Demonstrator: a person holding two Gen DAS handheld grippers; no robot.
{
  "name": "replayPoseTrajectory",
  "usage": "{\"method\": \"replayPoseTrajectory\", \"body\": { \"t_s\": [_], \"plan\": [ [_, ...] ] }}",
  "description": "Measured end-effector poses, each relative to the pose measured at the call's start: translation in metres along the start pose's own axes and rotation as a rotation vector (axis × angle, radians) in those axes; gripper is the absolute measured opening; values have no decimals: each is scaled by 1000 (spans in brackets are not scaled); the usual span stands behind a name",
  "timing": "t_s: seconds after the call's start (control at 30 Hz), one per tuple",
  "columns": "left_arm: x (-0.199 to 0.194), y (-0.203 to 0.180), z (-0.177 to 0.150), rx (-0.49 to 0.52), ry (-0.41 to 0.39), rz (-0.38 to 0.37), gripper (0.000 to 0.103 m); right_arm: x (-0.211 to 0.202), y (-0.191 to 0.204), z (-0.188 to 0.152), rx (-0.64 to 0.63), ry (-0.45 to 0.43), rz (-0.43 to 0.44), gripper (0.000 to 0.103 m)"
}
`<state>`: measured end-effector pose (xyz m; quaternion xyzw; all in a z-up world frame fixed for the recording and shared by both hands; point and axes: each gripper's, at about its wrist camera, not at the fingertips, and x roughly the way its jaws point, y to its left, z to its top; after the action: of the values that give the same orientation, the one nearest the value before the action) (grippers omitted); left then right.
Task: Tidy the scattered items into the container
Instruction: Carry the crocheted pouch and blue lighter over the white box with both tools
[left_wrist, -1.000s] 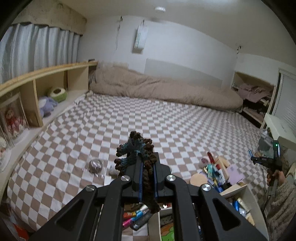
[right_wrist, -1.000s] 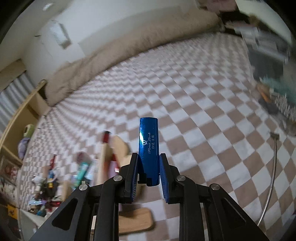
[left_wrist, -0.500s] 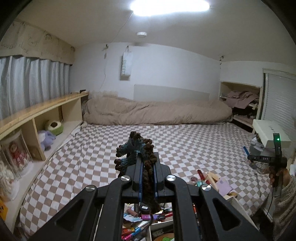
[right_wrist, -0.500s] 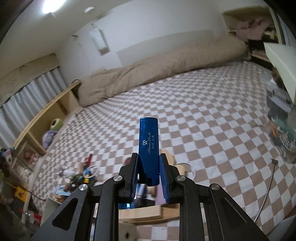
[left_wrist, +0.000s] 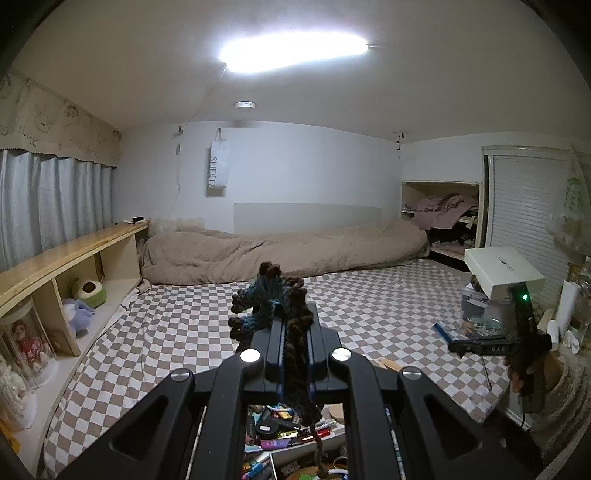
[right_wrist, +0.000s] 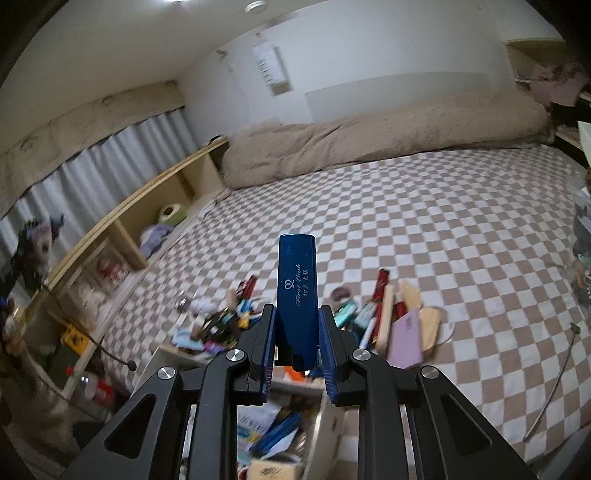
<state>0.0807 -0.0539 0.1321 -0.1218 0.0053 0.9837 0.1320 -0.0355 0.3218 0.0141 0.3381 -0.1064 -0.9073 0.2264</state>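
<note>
My left gripper (left_wrist: 293, 334) is shut on a dark brown and teal crocheted piece (left_wrist: 269, 299), whose yarn tail hangs down between the fingers. Below it lies a white container (left_wrist: 277, 435) packed with pens and small items. My right gripper (right_wrist: 295, 332) is shut on a blue metallic case (right_wrist: 296, 280) with silver lettering, held upright above the container (right_wrist: 332, 413). Scattered items (right_wrist: 229, 317), among them a lilac pouch (right_wrist: 406, 338) and a wooden piece (right_wrist: 386, 314), lie on the checkered bed just beyond. The right gripper also shows at the right (left_wrist: 480, 345) in the left wrist view.
A checkered bedspread (right_wrist: 424, 221) covers the bed, with a beige duvet (left_wrist: 280, 251) at the far end. A wooden shelf (left_wrist: 55, 266) with plush toys runs along the left. A white box (left_wrist: 502, 266) and clutter stand at the right. A cable (right_wrist: 554, 380) lies on the bed's right side.
Both grippers rose and tilted upward, keeping hold of their items. The left view now takes in the ceiling light; the right view swung left, bringing the container and scattered items beneath it.
</note>
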Motion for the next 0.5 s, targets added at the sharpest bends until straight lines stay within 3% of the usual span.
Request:
{"method": "replayPoseTrajectory", "body": {
  "t_s": [0.17,0.33,0.5],
  "plan": [
    [-1,-9,-14,39,41,12,9,8,27,-19,-36,52,68,23],
    [14,-24,-47,142,120,140,9,13,40,-40,-49,97,96,23],
    [40,-30,-87,87,264,53,9,20,49,-56,-54,138,133,23]
  ]
}}
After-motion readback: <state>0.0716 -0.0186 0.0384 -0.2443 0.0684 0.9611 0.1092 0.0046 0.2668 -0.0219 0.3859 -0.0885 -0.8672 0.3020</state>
